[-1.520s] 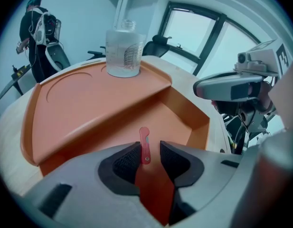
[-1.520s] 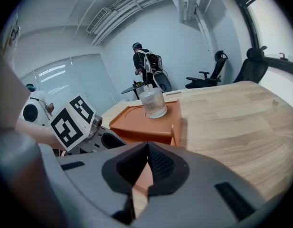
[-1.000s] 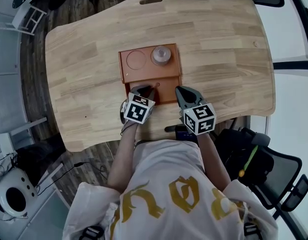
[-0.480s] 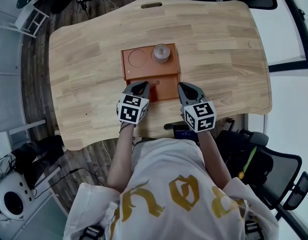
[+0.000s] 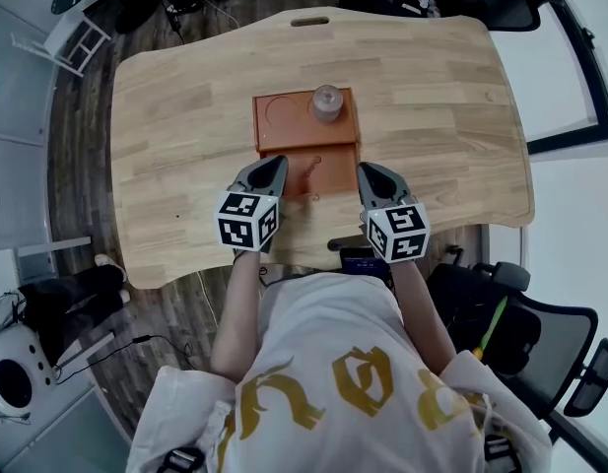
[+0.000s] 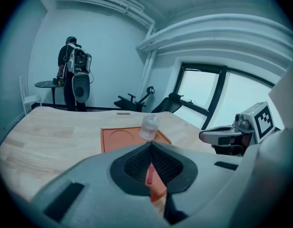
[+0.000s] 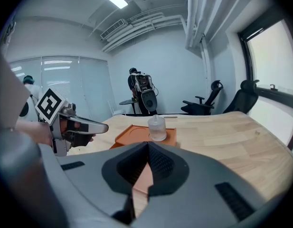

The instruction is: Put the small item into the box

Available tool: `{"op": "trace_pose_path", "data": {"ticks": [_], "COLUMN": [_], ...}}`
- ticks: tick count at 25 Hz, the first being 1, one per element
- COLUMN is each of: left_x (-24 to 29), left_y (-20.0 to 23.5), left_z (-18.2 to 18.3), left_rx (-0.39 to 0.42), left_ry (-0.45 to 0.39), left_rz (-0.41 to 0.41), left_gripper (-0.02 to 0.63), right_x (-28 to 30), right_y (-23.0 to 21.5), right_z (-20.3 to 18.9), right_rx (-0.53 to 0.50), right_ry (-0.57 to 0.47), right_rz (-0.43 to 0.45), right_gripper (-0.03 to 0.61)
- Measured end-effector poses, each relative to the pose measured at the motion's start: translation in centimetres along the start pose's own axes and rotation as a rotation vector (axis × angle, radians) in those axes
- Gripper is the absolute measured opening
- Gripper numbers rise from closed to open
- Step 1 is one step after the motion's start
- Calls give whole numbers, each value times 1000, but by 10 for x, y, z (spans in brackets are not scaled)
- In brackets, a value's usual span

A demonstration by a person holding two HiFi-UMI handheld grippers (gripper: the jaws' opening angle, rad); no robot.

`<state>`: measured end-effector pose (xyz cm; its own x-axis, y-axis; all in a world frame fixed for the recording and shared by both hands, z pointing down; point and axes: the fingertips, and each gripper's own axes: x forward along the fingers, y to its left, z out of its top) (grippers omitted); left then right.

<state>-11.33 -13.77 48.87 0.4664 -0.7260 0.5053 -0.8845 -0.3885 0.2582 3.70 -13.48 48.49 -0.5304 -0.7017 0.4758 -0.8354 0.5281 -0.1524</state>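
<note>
Red small item (image 6: pixel 149 175), orange box (image 5: pixel 276 138)

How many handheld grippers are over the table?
2. The left gripper is above the near-left corner of the orange tray; the right gripper is just off its near-right corner. None seems hidden.

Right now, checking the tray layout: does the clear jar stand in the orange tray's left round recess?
No, the clear jar sits on the orange tray's right side; the left recess is empty.
</note>
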Motion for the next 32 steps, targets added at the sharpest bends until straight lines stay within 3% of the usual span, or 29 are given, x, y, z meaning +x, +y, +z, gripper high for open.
{"op": "trace_pose_path", "data": {"ticks": [10,15,25,32], "left_x": [-56,-82,-113,-112], "left_y": [-16,-26,-26,-32], "left_z": [27,45,51,54], "left_rx": [97,77,78,104], "left_ry": [-183,-278,-336,-334], "left_rz": [34,35,72,66], "left_gripper": [9,9,9,11], "right_x": [-35,-50,-62,-66], "right_y": [21,33,49,49], "right_z": [29,44,45,43], "right_rx": [9,-11,-17,-24], "right_ry": [-139,-186,-211,-205], "right_rz": [-16,-14,-2,-8], "right_gripper": [11,11,11,11]}}
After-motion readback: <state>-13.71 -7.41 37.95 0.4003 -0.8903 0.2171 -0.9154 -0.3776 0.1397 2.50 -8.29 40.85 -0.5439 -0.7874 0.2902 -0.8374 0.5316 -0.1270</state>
